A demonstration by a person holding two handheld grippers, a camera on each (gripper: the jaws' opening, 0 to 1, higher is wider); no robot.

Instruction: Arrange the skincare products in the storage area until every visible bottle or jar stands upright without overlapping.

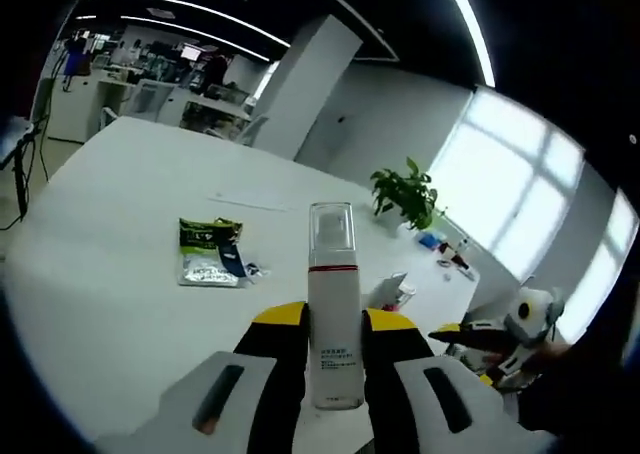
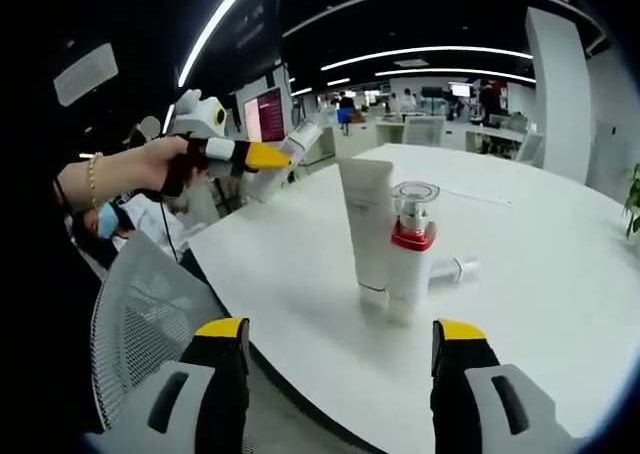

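left gripper point(image 1: 335, 359) pinching a clear-capped bottle point(image 1: 333, 304) upright above the white table point(image 1: 100, 304), likely for standing down. right gripper point(image 2: 340, 359) spread, near the standing tube point(image 2: 367, 224) and red-collared pump bottle point(image 2: 412, 249).

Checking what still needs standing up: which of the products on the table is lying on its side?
The small bottle lying flat behind the two standing ones; the white tube and the red-collared pump bottle both stand upright.
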